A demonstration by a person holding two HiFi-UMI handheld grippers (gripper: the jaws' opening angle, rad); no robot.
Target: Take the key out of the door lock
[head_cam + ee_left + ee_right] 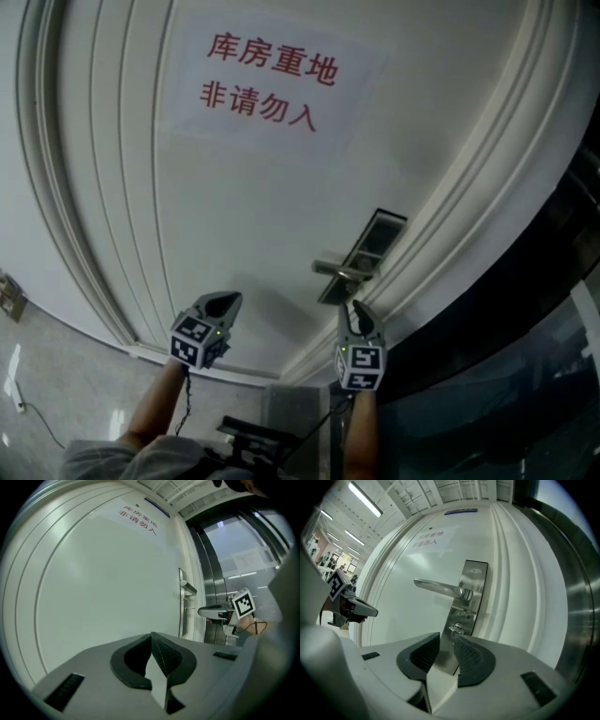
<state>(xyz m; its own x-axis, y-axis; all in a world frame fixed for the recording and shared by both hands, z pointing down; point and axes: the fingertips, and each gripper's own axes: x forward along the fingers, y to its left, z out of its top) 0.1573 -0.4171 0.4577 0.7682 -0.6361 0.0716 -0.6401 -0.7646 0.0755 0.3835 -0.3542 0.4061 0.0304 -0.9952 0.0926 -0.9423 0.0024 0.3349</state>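
Note:
A small silver key (pixel 456 629) sticks out of the steel lock plate (pixel 471 581) on a white door, below the lever handle (pixel 440 589). My right gripper (pixel 446 637) points at the key from just short of it. Its jaws are open with a narrow gap and nothing between the pads. In the head view the right gripper (pixel 359 314) sits right under the handle (pixel 342 270) and hides the key. My left gripper (pixel 223 300) hangs away to the left in front of the bare door panel, its pads (pixel 159 651) closed together and holding nothing.
A paper sign (pixel 267 84) with red print is stuck high on the door. Moulded door trim (pixel 441 234) runs beside the lock plate. Dark glass and metal panels (pixel 534 347) stand to the right of the frame. A person's forearms (pixel 159 403) hold both grippers.

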